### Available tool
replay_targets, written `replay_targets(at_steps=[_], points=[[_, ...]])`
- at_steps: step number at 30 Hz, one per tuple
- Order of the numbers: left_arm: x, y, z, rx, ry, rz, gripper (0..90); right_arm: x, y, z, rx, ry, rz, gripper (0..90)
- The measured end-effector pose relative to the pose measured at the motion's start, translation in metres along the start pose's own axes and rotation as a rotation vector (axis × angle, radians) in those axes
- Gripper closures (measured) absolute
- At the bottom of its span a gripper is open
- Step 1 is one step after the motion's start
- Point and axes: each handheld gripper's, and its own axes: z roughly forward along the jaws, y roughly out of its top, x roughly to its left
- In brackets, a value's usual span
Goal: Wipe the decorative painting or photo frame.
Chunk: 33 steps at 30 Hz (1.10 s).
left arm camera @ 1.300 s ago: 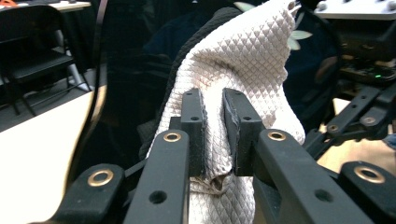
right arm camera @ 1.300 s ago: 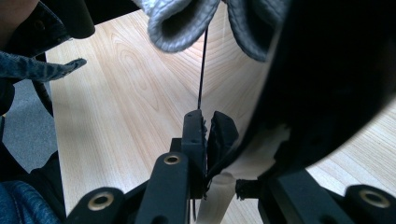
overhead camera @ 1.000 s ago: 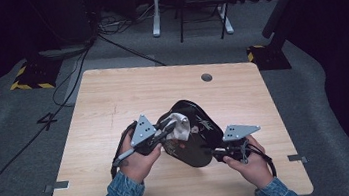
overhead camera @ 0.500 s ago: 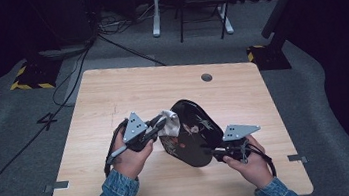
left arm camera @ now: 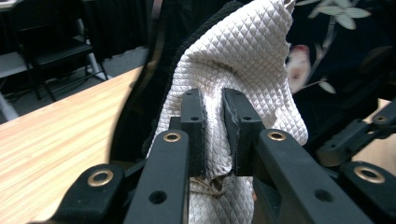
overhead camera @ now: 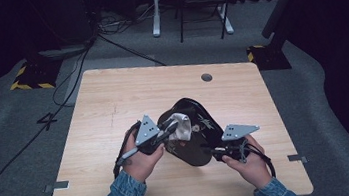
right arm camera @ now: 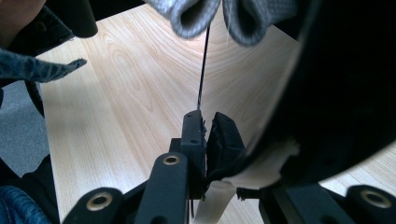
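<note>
Left tongs [left arm camera: 212, 100] pinching quilted white lining [left arm camera: 243, 60] of black floral pouch [overhead camera: 197, 130]; right tongs [right arm camera: 205, 123] clamping pouch's edge over worktop [overhead camera: 113, 105].

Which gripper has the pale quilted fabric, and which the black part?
The left gripper is shut on the pale quilted lining, pulled out of the black bag. The right gripper clamps the bag's black edge instead.

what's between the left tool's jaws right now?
A fold of the quilted white lining of the black bag, pinched by the left tool; the left gripper view shows it.
</note>
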Motion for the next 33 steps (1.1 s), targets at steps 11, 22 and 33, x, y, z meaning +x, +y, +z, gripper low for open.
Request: replay_targets(at_steps=[11,22,33], points=[[-0.015,0.001,0.009,0.003,-0.048,0.029,79.1,0.0,0.0,0.001,0.0,-0.012,0.01,78.0],[-0.002,-0.004,0.004,0.006,-0.004,0.025,79.1,0.0,0.0,0.001,-0.011,-0.019,0.011,78.2],[0.017,-0.011,-0.002,0.013,0.058,-0.006,79.1,0.0,0.0,-0.001,-0.011,-0.02,0.012,78.3]])
